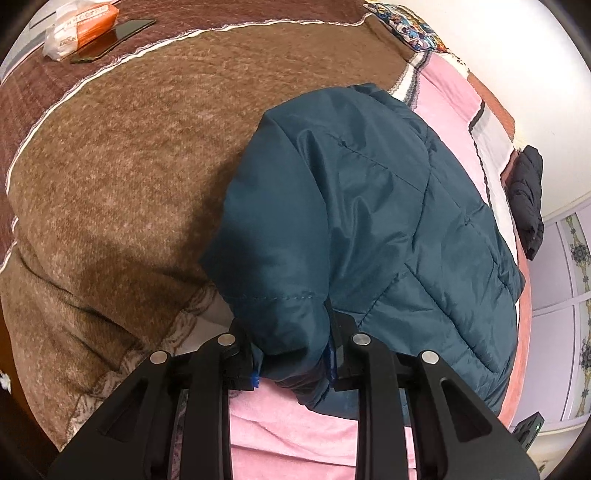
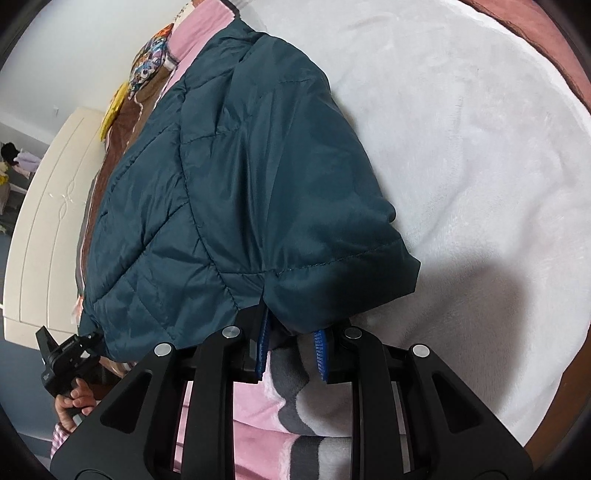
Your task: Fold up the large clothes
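Jacket: dark teal quilted puffer jacket lies on the bed, over the pink fleece blanket, its sleeves folded inward.
Left gripper: fingers part-closed, clamping the near cuff at 6 o'clock.
Right gripper: fingers fairly wide around the other cuff; whether they pinch it I cannot tell.
Step, I'd judge: carry both cuffs toward 12 o'clock together, level, keeping the fold square.
Risk: slippery shell may slide out.
Writing: orange-and-white plastic packet at 11 o'clock, print unreadable.
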Demonstrator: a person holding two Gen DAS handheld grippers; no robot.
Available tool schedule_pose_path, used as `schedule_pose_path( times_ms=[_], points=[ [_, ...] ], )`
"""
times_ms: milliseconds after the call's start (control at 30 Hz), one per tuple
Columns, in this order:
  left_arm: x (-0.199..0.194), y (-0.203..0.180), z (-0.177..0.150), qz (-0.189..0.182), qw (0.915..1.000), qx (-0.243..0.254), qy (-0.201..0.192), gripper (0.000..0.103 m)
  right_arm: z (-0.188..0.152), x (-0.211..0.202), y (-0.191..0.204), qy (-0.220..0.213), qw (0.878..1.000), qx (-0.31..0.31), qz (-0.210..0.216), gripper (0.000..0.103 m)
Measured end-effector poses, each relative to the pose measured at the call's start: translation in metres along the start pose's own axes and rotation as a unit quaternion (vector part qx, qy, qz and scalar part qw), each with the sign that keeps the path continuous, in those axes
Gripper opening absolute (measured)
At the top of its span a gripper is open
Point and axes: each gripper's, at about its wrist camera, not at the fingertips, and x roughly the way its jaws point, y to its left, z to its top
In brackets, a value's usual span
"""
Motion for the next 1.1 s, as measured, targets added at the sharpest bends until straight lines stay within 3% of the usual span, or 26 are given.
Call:
schedule_pose_path(
  times_ms=[200,433,700,800,933,1100],
  points=[
    [-0.001,0.000,-0.002,0.002,1.0000,0.006,-0.001,0.025,0.001,-0.001,0.001,0.004,1.000,0.001,-0.007,0.021],
    [-0.004,-0.004,0.001,0.001,0.9992,0.041,0.003,0.025,-0.006,-0.004,0.016,-0.012,0.999,0.008,-0.042,0.023],
    [-0.006,-0.003,-0.002,-0.015,0.9971,0.075,-0.004,0.027,-0.015,-0.022,0.030,-0.036,0.994,0.029,-0.096,0.034],
    [-0.008,-0.002,-0.003,-0.013,0.9957,0.091,-0.003,0.036,-0.021,-0.034,0.034,-0.056,0.992,0.045,-0.103,0.050],
    [-0.014,0.001,-0.007,-0.004,0.9926,0.122,-0.002,0.057,-0.030,-0.053,0.047,-0.080,0.989,0.035,-0.121,0.058],
    [-0.025,0.004,-0.016,-0.004,0.9859,0.167,-0.004,0.057,-0.044,-0.059,0.065,-0.075,0.987,0.020,-0.142,0.059]
  ],
)
